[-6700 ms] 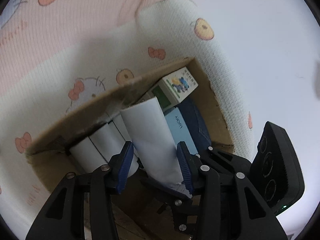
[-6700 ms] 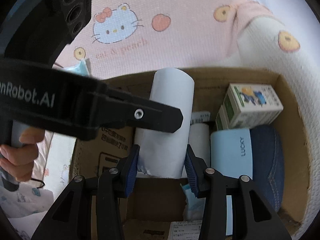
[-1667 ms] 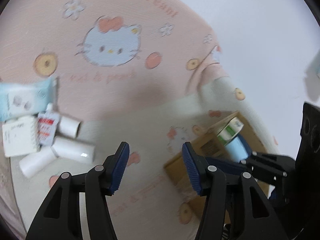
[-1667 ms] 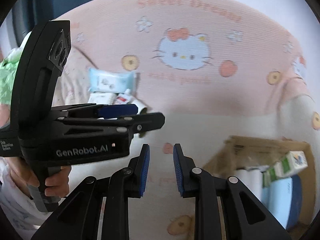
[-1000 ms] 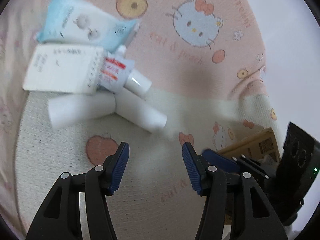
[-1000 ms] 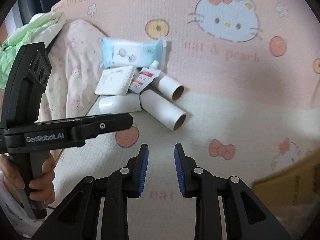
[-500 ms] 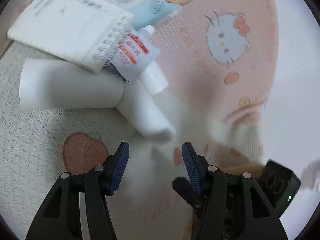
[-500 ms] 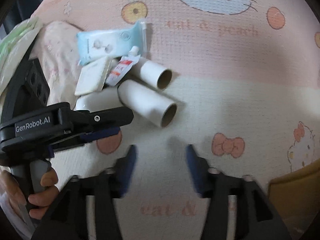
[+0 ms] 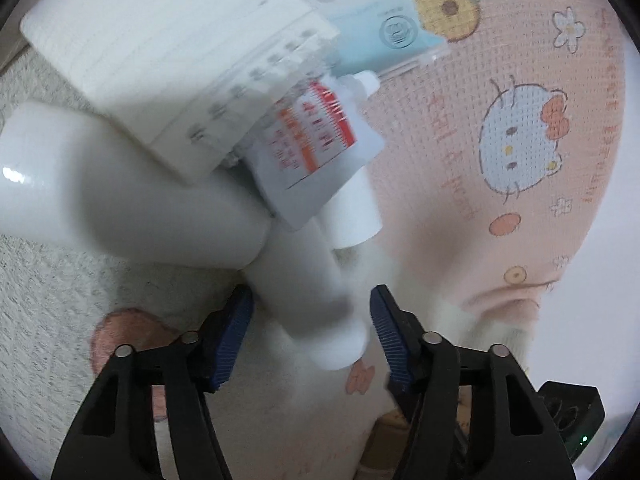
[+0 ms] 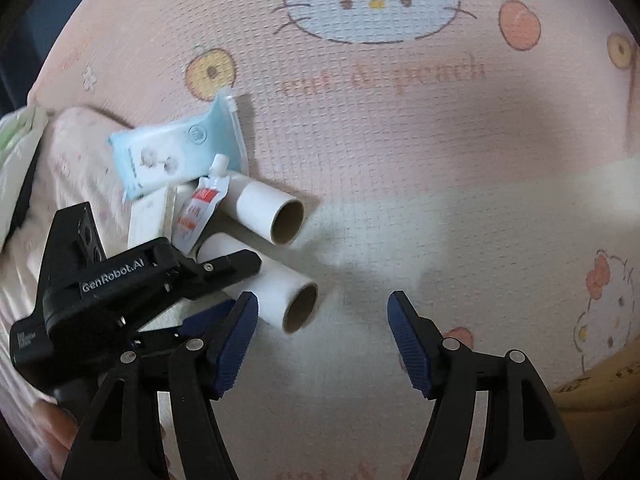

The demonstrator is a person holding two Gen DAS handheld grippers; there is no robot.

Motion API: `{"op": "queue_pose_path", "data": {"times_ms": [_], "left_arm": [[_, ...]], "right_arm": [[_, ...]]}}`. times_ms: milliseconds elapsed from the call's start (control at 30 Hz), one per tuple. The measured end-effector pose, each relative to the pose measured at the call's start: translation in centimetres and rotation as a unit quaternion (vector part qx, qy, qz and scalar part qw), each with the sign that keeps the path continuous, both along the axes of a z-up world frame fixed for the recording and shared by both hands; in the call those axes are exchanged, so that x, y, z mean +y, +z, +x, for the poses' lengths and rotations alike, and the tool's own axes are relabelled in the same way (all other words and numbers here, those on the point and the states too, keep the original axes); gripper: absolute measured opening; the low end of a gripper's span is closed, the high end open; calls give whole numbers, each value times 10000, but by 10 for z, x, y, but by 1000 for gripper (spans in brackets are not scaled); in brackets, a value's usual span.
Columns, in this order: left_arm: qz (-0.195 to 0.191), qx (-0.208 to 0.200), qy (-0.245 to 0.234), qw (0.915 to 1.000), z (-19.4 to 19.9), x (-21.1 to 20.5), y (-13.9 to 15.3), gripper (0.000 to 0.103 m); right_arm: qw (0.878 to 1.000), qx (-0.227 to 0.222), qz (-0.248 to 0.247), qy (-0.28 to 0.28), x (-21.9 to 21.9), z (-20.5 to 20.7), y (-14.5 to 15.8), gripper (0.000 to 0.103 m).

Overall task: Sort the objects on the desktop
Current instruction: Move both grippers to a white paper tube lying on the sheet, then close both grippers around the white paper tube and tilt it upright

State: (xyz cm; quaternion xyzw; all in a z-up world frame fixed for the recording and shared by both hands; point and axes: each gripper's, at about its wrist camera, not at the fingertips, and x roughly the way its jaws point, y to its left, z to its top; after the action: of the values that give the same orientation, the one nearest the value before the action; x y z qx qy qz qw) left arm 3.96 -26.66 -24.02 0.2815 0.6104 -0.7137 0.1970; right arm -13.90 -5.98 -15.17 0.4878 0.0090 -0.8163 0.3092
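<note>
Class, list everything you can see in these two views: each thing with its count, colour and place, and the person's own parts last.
Paper rolls: three, white, lying clustered on the blanket.
Spouted pouch: one, white and red, resting across the rolls.
Notepad: one, white, overlapping a roll.
Wipes pack: one, light blue, behind the notepad.
Blanket: one, pink and cream, under everything.
Cardboard box: one, brown, right edge.
Left hand-held gripper: black with blue pads, open around a roll's end.
Right hand-held gripper: same, jaws opening, empty.
</note>
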Motion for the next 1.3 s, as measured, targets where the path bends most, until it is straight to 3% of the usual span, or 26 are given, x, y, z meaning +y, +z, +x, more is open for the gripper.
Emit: {"op": "queue_pose_path", "data": {"times_ms": [33,233,433,667,867,967,1000,1133,1300], "left_arm": [[-54,-94,10,9999,-2,0,0,50],[-126,-220,-126,9996,-6,0,4,49],[49,44,-447,9990,8,6,-4,47],[-268,449,-800,9954,24,16,-8,45],[-440,530,-1115,9914,34,14,-8,44],[-620,571,-1392,9867,38,17,-6,39],[-640,592,-1412,9861,38,17,-6,37],[-656,608,-1458,9853,37,22,-4,35],[-798,449,-1484,9847,41,26,0,37]], "right_arm": [[10000,-11,38,16,-2,-1,-1,65],[9982,352,282,391,-9,8,-2,65],[9935,569,331,930,-17,25,-3,65],[9843,688,470,1553,-28,48,-14,65],[9740,966,617,1954,-36,64,-18,65],[9691,1126,713,2077,-40,71,-20,65],[9689,1098,716,2100,-40,72,-21,64],[9714,925,798,2036,-40,73,-30,43],[9828,391,386,1764,-28,62,-31,43]]}}
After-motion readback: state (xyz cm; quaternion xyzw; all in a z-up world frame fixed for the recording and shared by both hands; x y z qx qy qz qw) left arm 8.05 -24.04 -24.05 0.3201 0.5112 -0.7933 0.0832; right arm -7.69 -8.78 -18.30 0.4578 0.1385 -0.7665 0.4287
